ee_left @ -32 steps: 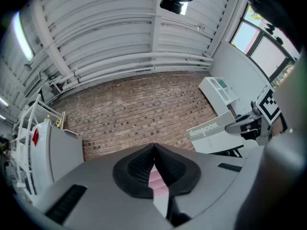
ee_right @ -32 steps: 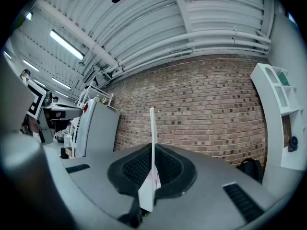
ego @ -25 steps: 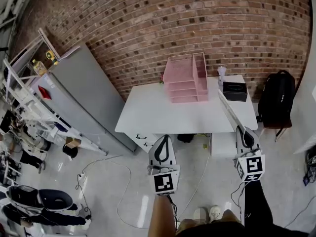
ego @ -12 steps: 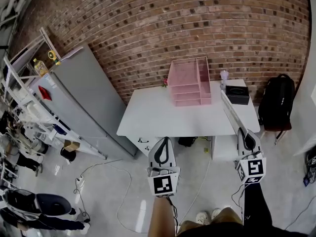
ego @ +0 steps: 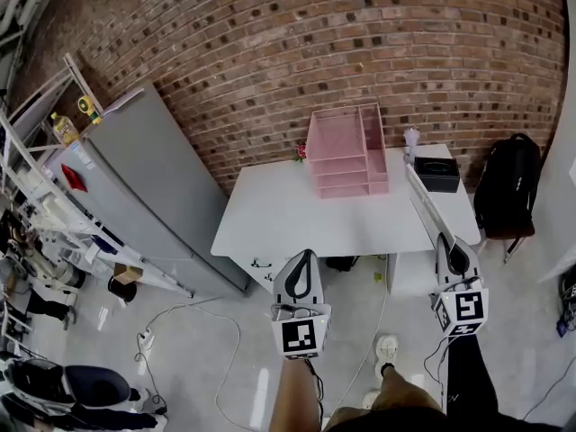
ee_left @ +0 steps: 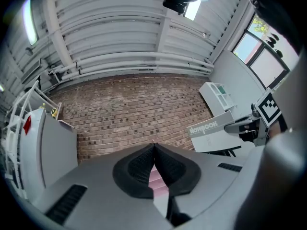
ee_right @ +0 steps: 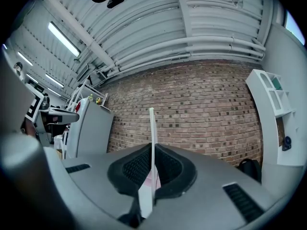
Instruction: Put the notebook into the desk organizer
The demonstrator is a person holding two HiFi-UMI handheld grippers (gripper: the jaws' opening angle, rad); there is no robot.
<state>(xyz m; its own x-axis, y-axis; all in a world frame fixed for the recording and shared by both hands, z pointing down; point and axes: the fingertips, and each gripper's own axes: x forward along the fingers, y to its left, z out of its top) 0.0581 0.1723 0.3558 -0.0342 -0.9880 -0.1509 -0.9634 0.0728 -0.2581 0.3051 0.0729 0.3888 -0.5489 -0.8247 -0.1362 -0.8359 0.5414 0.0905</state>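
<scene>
Grey card, thin and light, fairly stiff, we judge the notebook (ego: 423, 201); our right hand-held gripper (ego: 449, 248) clamps its near edge, left hand-held gripper (ego: 301, 257) closed on nothing.

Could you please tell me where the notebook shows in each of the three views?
Head view: notebook right of centre, edge-on, above the right gripper.
Left gripper view: right side, cover showing.
Right gripper view: centre, edge-on between the fingers.
Shared landmark: brick wall.

Right gripper (ego: 445, 239) holds notebook (ego: 423, 202) edge-on near pink desk organizer (ego: 346, 151)
</scene>
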